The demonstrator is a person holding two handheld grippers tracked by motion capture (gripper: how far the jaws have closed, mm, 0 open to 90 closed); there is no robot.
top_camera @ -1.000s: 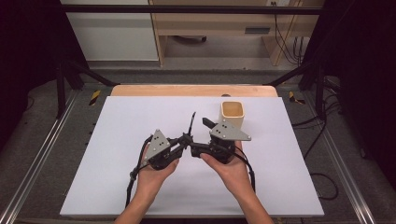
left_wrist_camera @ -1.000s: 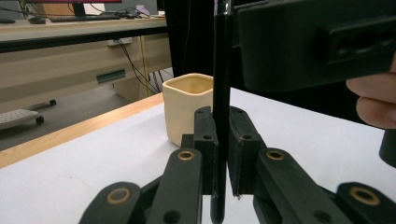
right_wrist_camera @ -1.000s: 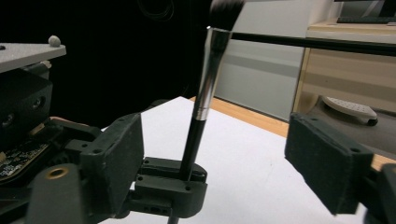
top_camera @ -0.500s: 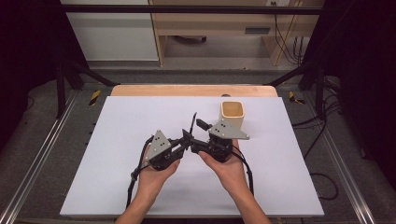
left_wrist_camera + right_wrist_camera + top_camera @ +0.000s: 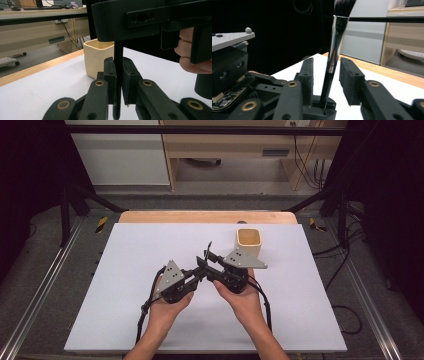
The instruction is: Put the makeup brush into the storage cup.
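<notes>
Left tongs: clamped on the black handle of the brush, pads pressed against it from both sides in the left gripper view; held by the left hand low over the desk.
Right tongs: jaws just closing, brush between them; in the right gripper view one pad near or against the handle, the other clearly off it, so not yet gripping; held by the right hand, facing the left tongs tip to tip.
Brush: upright, slightly tilted; black handle below, shiny metal ferrule above, dark bristles at the top; in the high view rising between the two sets of tongs, mid-desk.
Cup: cream, square-mouthed, open side up, standing on the desk just beyond the right tongs; apart from the brush; seen behind the handle in the left gripper view.
Desk: white sheet over a wooden top, wooden edge showing along the far side.
Cables: black, trailing from both tongs toward the near edge.
</notes>
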